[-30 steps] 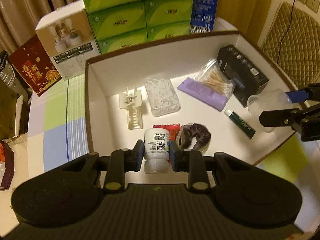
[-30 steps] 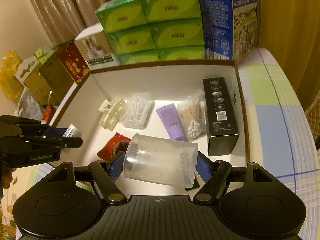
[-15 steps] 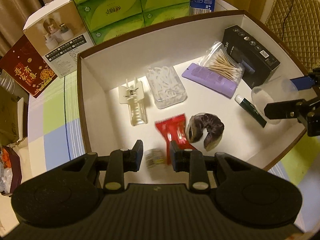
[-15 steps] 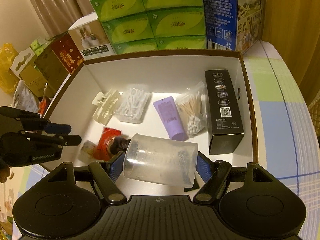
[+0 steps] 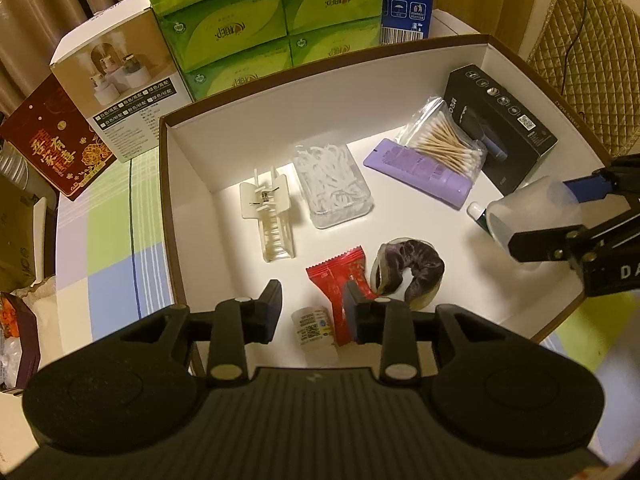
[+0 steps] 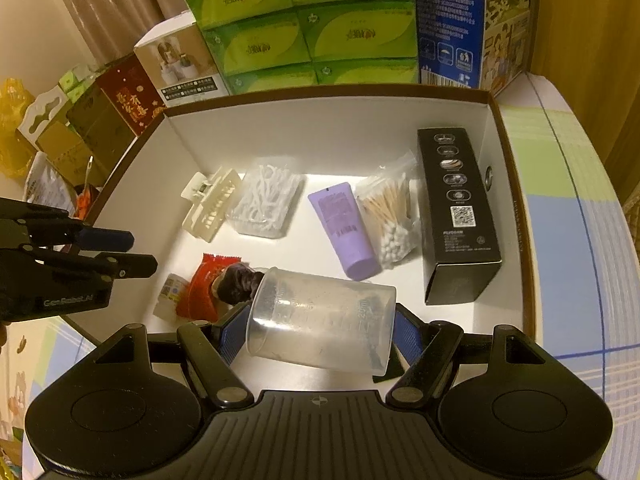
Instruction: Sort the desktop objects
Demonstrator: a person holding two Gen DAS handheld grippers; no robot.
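Holding the cup (image 6: pixel 320 322) sideways across your right gripper (image 6: pixel 316 332), you have it clamped between both blue pads, hanging just above the near edge of the box (image 6: pixel 510 152). Your left gripper (image 5: pixel 312 312) grips nothing: its jaws are opening, and the small white bottle (image 5: pixel 314 330) lies on the box floor below the gap between them, touching neither pad.

What could go wrong, as I judge it: the cup is smooth, round and held on its side, so it may roll once you let go, and a drop from this height could bounce it into the dark hair tie (image 6: pixel 236 284) or the red packet (image 6: pixel 202 290) that lie right beneath its open end. The bottle also lies on its side against the red packet, so a nudge from your left gripper could send it rolling.

Around them, the box is fairly full. The purple tube (image 6: pixel 346 228), swab bag (image 6: pixel 390 216) and black carton (image 6: pixel 460 216) fill the right side, with the floss picks (image 6: pixel 266 200) and hair clip (image 6: pixel 210 204) toward the back left. Free floor is mostly a strip in front of the black carton. Tissue packs (image 6: pixel 304 12) stand behind the box on the tabletop (image 6: pixel 568 240), out of the way.
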